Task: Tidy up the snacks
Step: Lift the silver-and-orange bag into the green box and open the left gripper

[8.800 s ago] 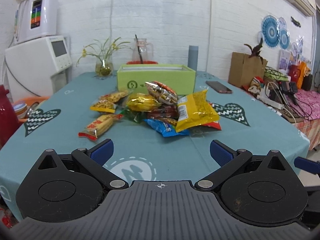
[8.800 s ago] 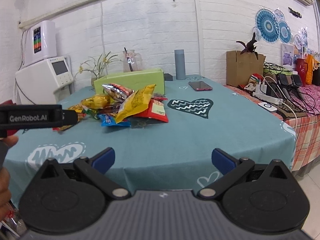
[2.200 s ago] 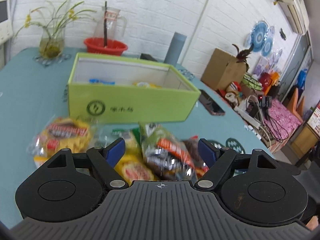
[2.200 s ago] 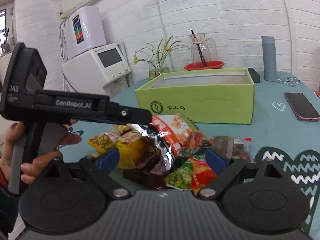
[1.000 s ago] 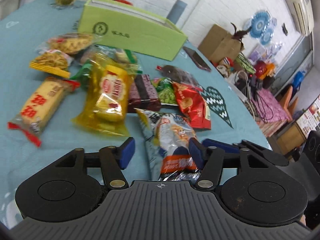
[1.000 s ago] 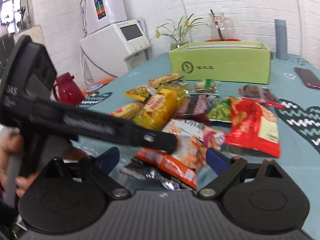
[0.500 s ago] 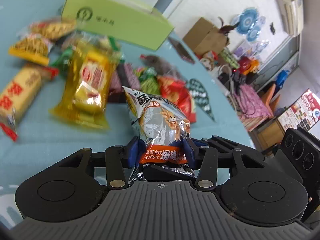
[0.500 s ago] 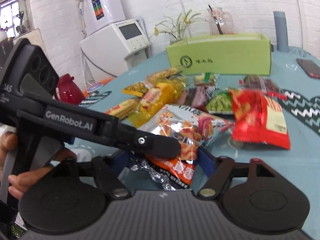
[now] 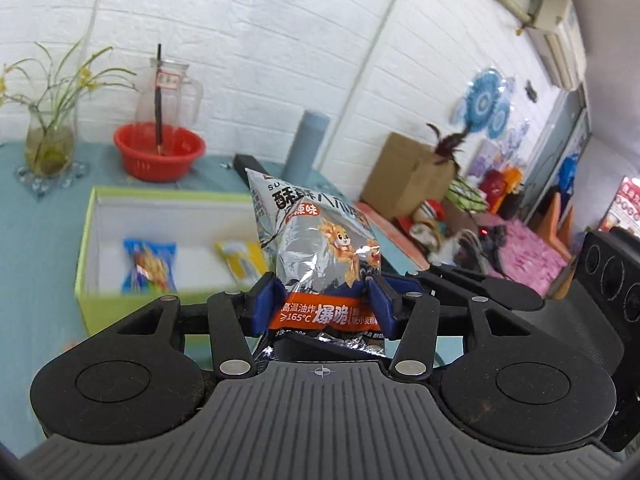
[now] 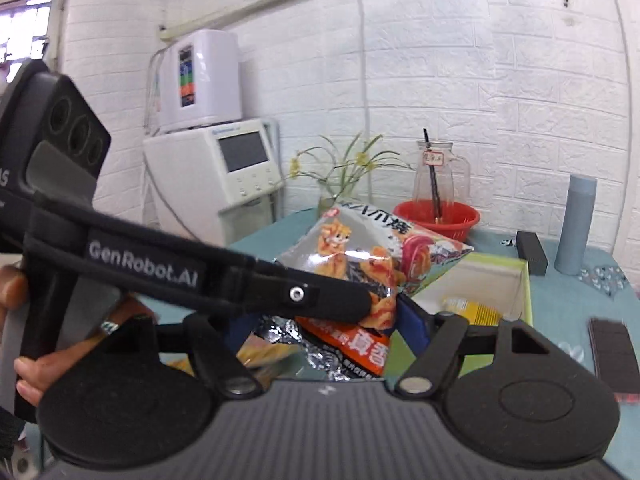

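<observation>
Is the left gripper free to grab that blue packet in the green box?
Probably not: the left gripper is clamped on a silver snack bag, which also blocks its way to the blue packet in the green box.

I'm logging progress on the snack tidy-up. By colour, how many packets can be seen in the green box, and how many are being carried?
Blue packet in the green box: 1
Yellow packet in the box: 1
Silver packet, carried, not in the box: 1
Total: 3 (the silver packet hides part of the box floor)
</observation>
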A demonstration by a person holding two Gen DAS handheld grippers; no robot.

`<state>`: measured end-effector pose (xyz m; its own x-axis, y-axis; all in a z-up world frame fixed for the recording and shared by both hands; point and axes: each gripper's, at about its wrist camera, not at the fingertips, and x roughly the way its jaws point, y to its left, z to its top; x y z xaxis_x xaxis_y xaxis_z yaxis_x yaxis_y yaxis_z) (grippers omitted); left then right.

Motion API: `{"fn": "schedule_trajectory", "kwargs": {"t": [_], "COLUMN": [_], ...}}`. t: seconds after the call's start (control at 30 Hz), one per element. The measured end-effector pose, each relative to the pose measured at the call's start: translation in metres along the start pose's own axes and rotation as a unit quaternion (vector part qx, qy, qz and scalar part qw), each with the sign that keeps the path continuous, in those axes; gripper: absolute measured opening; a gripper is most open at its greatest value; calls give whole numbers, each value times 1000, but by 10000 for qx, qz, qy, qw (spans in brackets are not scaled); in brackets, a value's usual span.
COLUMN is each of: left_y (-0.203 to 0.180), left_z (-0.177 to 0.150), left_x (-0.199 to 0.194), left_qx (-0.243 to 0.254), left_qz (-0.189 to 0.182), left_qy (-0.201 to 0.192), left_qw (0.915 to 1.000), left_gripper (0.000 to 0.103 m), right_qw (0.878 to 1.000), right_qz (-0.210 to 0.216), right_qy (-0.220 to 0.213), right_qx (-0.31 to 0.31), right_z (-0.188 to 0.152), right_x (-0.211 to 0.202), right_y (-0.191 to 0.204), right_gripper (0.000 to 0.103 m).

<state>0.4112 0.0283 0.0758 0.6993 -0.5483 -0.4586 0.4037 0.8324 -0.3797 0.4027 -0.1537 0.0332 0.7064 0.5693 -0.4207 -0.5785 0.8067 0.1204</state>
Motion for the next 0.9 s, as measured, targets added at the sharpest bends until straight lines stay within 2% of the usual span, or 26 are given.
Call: {"fn": "schedule_trajectory", "kwargs": {"t": [0.1, 0.23, 0.3, 0.33, 0.37, 0.4, 0.5, 0.57, 0.67, 0.77, 0.9], "left_y": [31, 69, 80, 84, 86, 86, 79, 64, 32, 0, -33], "left_z": [28, 31, 29, 28, 28, 28, 29, 31, 23, 1, -45], "left_x": [48, 100, 117, 123, 126, 125, 105, 81, 42, 9, -14], "left_qx": [-126, -313, -210, -161, -123, -85, -80, -19, 162, 251, 157], "left_qz": [130, 342, 533, 631, 745, 826, 821, 688, 495, 160, -190], "left_qy": [163, 461, 532, 568, 558, 507, 277, 67, -228, -338, -105], "left_qw": [9997, 9979, 9969, 9963, 9956, 9953, 9962, 9976, 9984, 9990, 9996], "left_gripper": [32, 33, 39, 49, 54, 54, 55, 61, 69, 70, 73], "right_qw": [9995, 9972, 9961, 9958, 9957, 9958, 9982, 9993, 9989, 9979, 9971], "right_qz": [13, 33, 19, -20, -44, -60, -131, -260, -450, -591, -685], "right_qy": [318, 730, 871, 906, 920, 902, 563, 258, -110, -251, -110], "right_qx": [76, 127, 125, 117, 121, 140, 165, 108, -27, 2, 302], "right_z": [17, 12, 4, 1, -2, -2, 8, 14, 14, -7, -60], "right_x": [50, 107, 125, 130, 132, 131, 102, 70, 12, -40, -89], "right_y": [-33, -60, -64, -67, -69, -70, -67, -56, -44, -29, -12], "right_gripper": [74, 74, 74, 78, 79, 79, 83, 94, 93, 93, 93]}}
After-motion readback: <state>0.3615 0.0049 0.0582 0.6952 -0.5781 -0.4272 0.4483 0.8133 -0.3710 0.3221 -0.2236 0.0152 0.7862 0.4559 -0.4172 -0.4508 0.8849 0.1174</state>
